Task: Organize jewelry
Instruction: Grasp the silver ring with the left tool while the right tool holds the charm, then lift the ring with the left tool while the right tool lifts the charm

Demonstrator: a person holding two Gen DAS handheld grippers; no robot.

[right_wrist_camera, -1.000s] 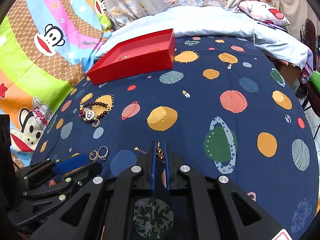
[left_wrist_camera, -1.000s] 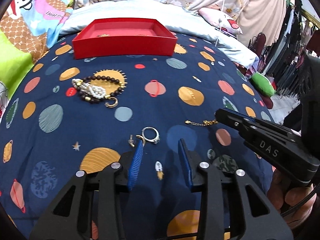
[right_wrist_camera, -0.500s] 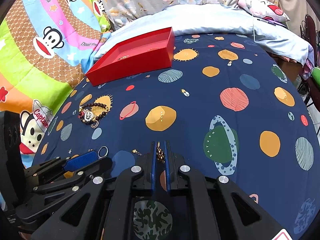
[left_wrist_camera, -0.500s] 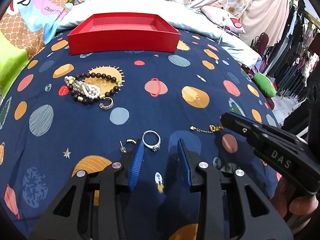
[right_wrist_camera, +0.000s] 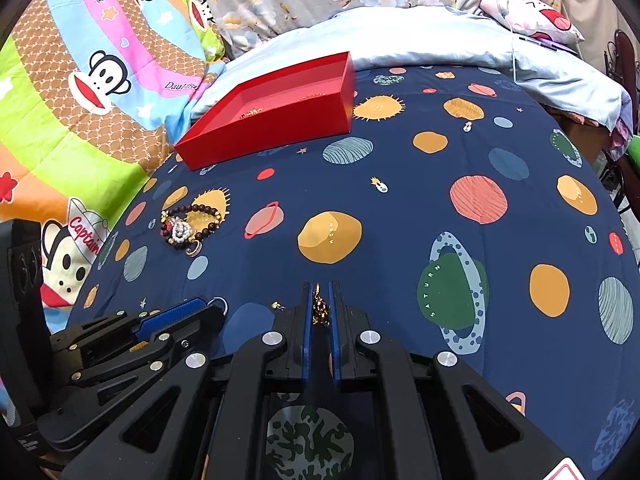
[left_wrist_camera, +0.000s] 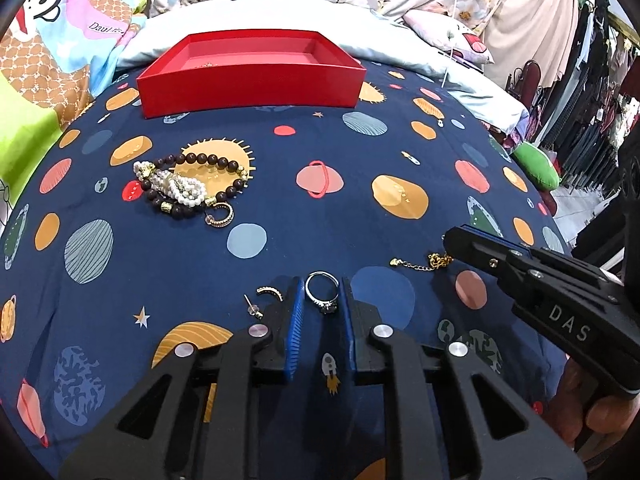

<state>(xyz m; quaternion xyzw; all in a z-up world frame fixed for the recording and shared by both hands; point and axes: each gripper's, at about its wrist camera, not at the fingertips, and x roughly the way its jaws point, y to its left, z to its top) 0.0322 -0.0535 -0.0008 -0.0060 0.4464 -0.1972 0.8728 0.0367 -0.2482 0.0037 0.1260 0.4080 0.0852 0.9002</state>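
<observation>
On the bed, planet-print sheet (left_wrist_camera: pixel 168 264):
Left hand-held gripper (left_wrist_camera: pixel 321 294): fingers apart, straddling the silver ring (left_wrist_camera: pixel 322 291), which lies flat.
Right hand-held gripper (right_wrist_camera: pixel 320 304): clamped on the gold chain (right_wrist_camera: pixel 320 310).
Small earrings (left_wrist_camera: pixel 264 298): just left of the ring.
Bead bracelets (left_wrist_camera: pixel 188 188): farther back, left.
Red tray (left_wrist_camera: pixel 248 84): at the far edge.

Left gripper (left_wrist_camera: pixel 321 296) low over the bedspread, blue pads parted on either side of a silver ring (left_wrist_camera: pixel 322 291); right gripper (right_wrist_camera: pixel 320 304) alongside it, pads nearly closed, pinching a gold chain (right_wrist_camera: pixel 320 308).
</observation>
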